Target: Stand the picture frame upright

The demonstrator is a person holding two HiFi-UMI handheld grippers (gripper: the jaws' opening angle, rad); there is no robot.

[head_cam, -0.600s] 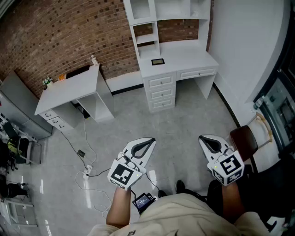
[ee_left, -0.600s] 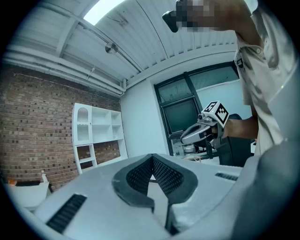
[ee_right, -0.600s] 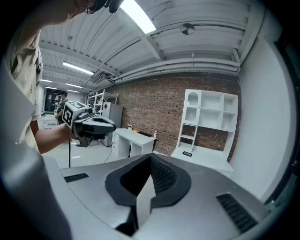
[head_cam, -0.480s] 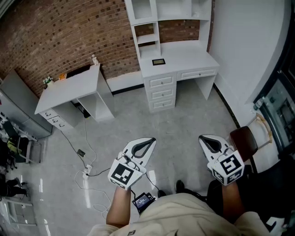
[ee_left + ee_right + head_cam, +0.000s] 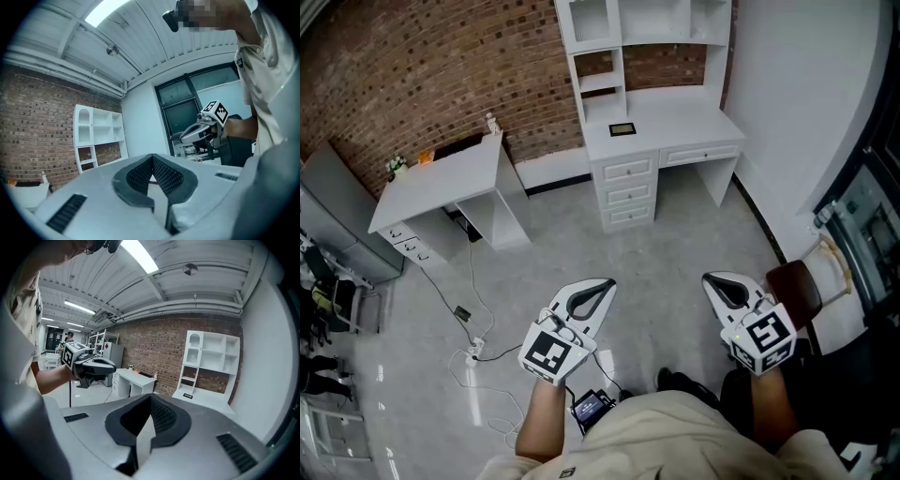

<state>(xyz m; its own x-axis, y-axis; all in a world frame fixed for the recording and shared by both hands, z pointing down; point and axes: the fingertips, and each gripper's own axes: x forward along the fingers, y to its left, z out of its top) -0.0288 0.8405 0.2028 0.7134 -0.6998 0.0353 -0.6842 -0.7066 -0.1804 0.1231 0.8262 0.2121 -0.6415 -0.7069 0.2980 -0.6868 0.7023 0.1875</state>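
Observation:
The picture frame (image 5: 622, 128), small and dark, lies flat on the white desk with a hutch (image 5: 694, 117) against the brick wall, far ahead of me. In the right gripper view the picture frame (image 5: 188, 395) shows as a dark slab on that desk. My left gripper (image 5: 602, 286) and right gripper (image 5: 712, 281) are held at waist height over the grey floor, both shut and empty. The left gripper view shows its own closed jaws (image 5: 151, 161) and the right gripper (image 5: 199, 132) beyond them. In the right gripper view its jaws (image 5: 151, 401) meet, with the left gripper (image 5: 93, 365) off to the left.
A second white desk (image 5: 450, 178) stands at the left by the brick wall. Cables and a power strip (image 5: 473, 352) trail over the floor near my left side. A brown chair (image 5: 795, 286) sits at my right by a dark window, and grey cabinets (image 5: 337, 225) line the far left.

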